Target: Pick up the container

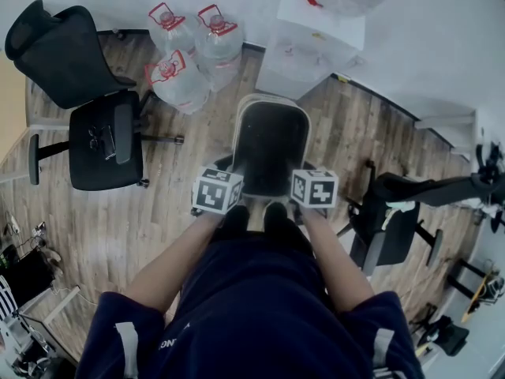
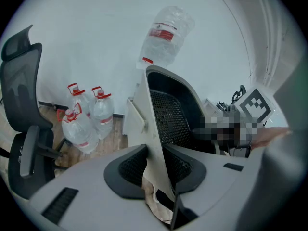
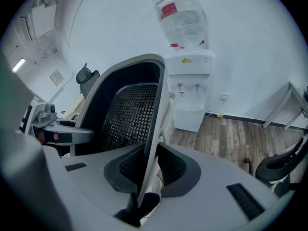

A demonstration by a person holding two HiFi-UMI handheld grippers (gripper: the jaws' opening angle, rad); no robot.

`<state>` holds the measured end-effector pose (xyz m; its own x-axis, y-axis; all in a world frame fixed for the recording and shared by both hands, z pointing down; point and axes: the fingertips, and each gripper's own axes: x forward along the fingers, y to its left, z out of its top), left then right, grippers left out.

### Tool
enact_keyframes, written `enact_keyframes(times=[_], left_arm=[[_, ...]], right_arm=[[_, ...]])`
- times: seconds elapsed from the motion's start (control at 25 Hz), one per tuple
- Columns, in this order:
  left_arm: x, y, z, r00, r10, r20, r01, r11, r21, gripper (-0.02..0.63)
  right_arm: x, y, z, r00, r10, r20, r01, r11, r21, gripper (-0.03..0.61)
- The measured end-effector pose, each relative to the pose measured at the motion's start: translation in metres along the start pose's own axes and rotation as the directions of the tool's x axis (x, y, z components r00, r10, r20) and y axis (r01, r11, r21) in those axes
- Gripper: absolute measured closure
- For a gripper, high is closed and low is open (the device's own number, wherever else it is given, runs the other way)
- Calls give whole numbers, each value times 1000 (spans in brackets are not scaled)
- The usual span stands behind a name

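Left gripper (image 2: 156,165) fingers (image 2: 126,171) part-closed, pads clamped on thin cream left side wall of container (image 2: 168,112). Right gripper (image 3: 151,166) fingers (image 3: 175,170) likewise pinching right side wall. Container between both finger pairs, long axis running straight ahead from fingertips, away from person; dark mesh inside facing up. Past fingertips: water dispenser (image 3: 191,93). Ahead-left of left fingers: three water jugs (image 2: 89,119) on wood floor (image 1: 158,212).

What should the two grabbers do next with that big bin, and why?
Probably raise both together, straight up and evenly. The left gripper and right gripper each already pinch an opposite wall of the container, so an even lift should keep it from twisting.
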<state>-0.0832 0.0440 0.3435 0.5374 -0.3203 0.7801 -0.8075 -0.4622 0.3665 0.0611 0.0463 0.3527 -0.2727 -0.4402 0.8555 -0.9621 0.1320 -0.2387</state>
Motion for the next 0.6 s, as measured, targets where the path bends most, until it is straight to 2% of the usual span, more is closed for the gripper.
enact_keyframes(times=[0.6], left_arm=[[-3, -5, -11, 1000, -5, -4, 5, 1000, -15, 495]], right_arm=[[-2, 0, -10, 1000, -4, 5, 4, 1000, 11, 512]])
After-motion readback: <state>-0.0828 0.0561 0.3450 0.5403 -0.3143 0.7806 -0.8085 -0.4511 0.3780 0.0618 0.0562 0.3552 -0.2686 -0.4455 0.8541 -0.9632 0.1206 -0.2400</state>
